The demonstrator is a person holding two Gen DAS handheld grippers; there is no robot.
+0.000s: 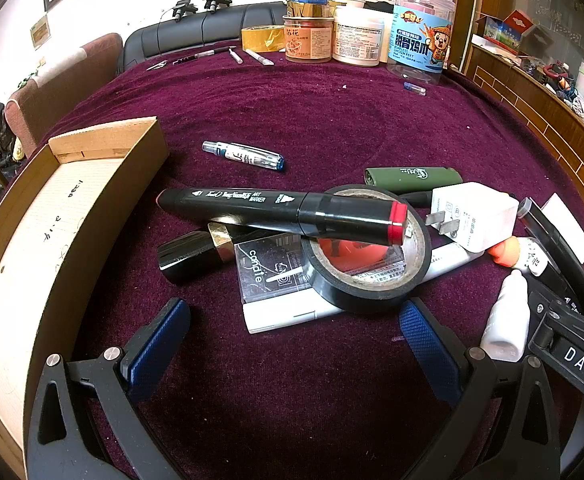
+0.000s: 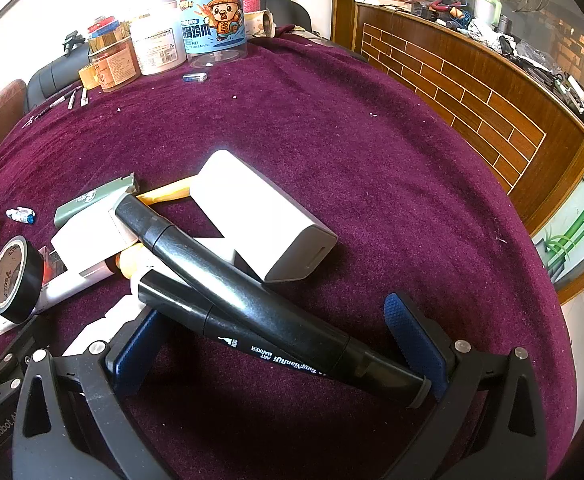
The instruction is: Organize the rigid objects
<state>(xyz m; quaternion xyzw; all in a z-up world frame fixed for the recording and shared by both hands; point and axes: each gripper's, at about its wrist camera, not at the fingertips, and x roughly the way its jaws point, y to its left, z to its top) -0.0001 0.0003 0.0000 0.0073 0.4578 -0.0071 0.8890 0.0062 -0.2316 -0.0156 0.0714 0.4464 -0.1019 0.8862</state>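
The right gripper [image 2: 279, 344], jaws wide around two stiff, light, slippery black markers [image 2: 251, 304], should pinch one mid-barrel; the left gripper [image 1: 296, 332] is wide too.

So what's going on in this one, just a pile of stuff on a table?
A person with a gripper in each hand is sorting a heap of small items on a purple cloth. The left gripper is open, facing a black tape roll with a red-capped marker lying across it. An open cardboard box sits to its left. The right gripper is open around two crossed black markers, beside a white charger. Nothing is gripped yet.
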